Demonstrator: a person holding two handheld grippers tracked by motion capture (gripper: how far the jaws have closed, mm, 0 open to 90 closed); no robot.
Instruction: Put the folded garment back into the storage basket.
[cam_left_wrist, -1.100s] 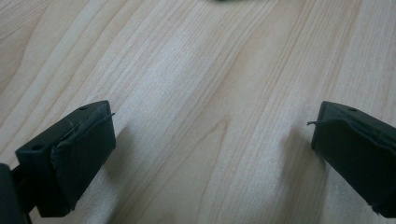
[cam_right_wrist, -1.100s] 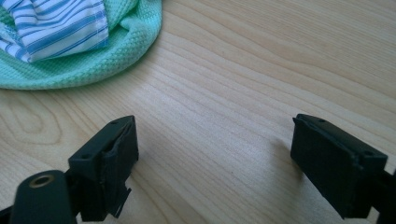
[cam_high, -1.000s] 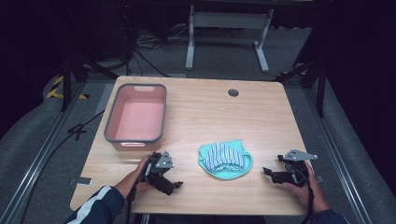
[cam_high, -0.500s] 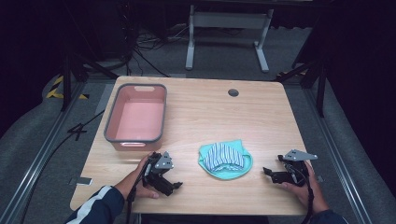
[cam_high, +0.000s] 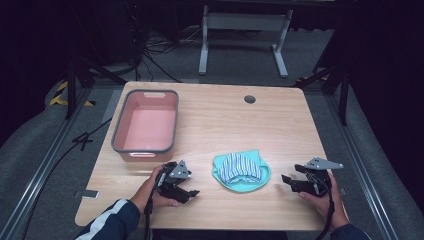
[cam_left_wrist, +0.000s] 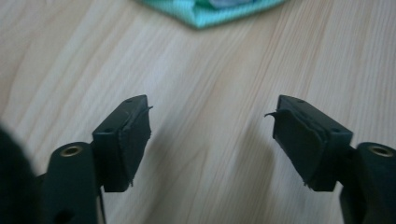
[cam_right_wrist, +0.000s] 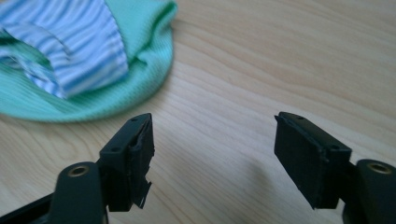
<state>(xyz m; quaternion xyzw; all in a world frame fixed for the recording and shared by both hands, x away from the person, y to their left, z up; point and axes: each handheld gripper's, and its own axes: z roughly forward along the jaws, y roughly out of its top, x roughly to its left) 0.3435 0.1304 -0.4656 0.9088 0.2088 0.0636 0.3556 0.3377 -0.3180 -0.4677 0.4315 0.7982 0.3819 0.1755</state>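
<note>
You are looking at a wooden surface (cam_high: 220, 120) lying bare across its middle. A pink bin with a grey rim (cam_high: 146, 122) is sitting at its far left, and a green cloth (cam_high: 241, 171) holding striped fabric (cam_high: 242, 165) is resting near the front edge. A round grommet hole (cam_high: 249, 99) is showing near the back.

The left black two-jaw gripper (cam_high: 189, 192) carries a grey three-cornered plate (cam_high: 179, 171) on top, and a thin black cable (cam_high: 148, 216) trails from it. The right black two-jaw gripper (cam_high: 286, 181) bears a like grey plate (cam_high: 323, 163) and its own black cable (cam_high: 328, 216). Each jaw ends in a worn black rubber pad (cam_left_wrist: 134, 135) with small screw holes and a brass-ringed pivot (cam_left_wrist: 71, 150). The left forearm wears a dark navy sleeve with white stripes (cam_high: 112, 223).
</note>
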